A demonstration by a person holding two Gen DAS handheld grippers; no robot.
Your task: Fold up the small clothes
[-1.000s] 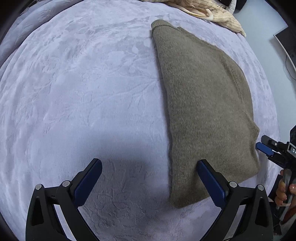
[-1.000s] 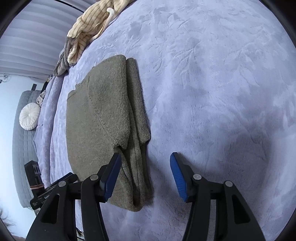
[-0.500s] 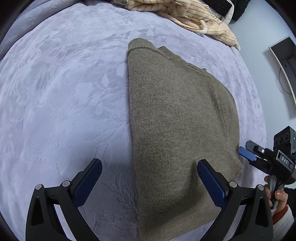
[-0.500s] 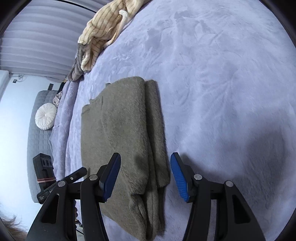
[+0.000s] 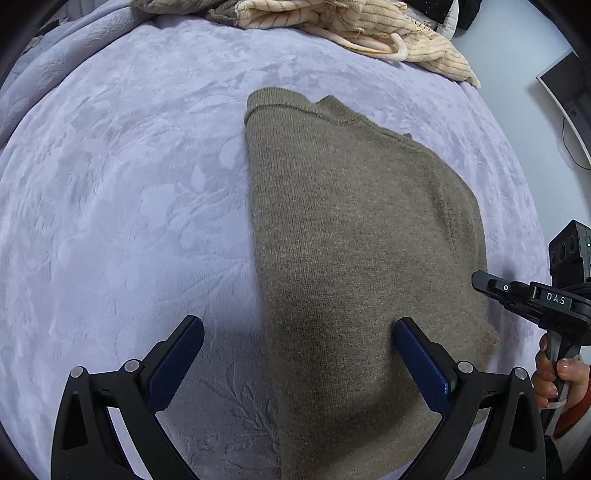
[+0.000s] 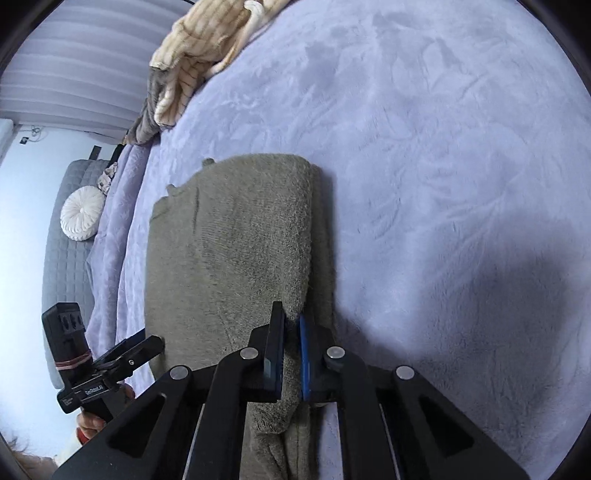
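An olive-brown knitted sweater [image 5: 351,221] lies folded lengthwise on the lavender blanket [image 5: 129,184]. My left gripper [image 5: 298,322] stands open above its near end, one finger over the blanket and the other over the knit, with nothing pinched. In the right wrist view the sweater [image 6: 240,240] shows a folded-over layer along its right side. My right gripper [image 6: 290,314] has its jaws closing tight on that folded edge near the sweater's near end, with fabric pressed between the blue pads. The right gripper [image 5: 480,277] also shows at the sweater's right edge, held by a hand [image 5: 550,373].
A heap of cream striped clothes [image 5: 369,29] lies at the far edge of the bed; the same heap [image 6: 199,48] is in the right wrist view. A round white cushion [image 6: 81,218] rests on grey quilted furniture to the left. A monitor [image 5: 565,85] stands beyond the bed's right side.
My right gripper moved onto the sweater's folded right edge and shut on it. My left gripper shifted right, so the sweater's near end now lies between its open fingers.
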